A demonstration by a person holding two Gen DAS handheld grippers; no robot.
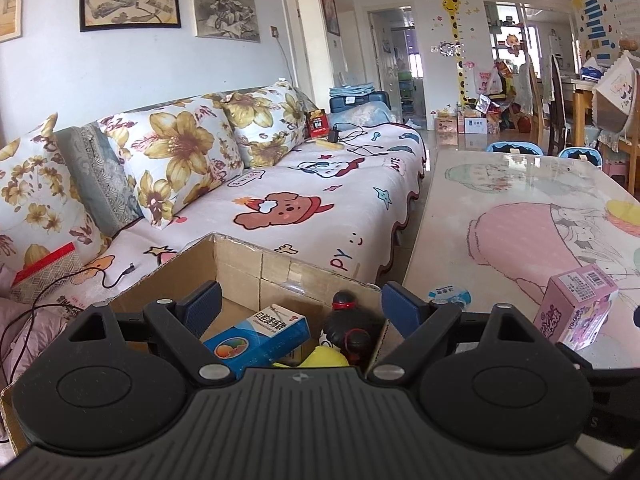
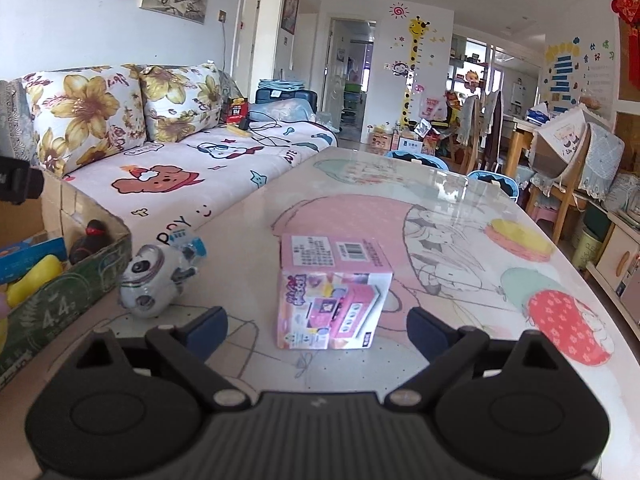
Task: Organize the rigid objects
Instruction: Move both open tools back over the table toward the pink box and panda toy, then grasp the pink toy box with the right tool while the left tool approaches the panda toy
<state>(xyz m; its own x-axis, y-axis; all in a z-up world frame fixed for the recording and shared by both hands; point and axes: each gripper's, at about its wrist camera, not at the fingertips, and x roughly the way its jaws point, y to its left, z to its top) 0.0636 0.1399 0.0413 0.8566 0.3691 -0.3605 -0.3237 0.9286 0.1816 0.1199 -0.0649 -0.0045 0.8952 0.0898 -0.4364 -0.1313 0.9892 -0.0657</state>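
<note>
A cardboard box [image 1: 256, 264] stands at the table's left edge and holds a blue carton [image 1: 264, 336], a black figure [image 1: 348, 328] and a yellow object [image 1: 326, 356]. My left gripper [image 1: 300, 306] is open and empty just above the box. A pink toy carton [image 2: 334, 292] stands on the table; it also shows in the left wrist view [image 1: 576, 304]. My right gripper [image 2: 316, 326] is open, its jaws either side of the carton, not touching. A small panda-faced bottle [image 2: 154, 280] lies beside the box [image 2: 68, 292].
The glass-topped table [image 2: 460, 248] has a cartoon cloth under it. A sofa [image 1: 312, 200] with flowered cushions runs along the left. Chairs and a cluttered dining area [image 2: 560, 152] stand beyond the table's far end.
</note>
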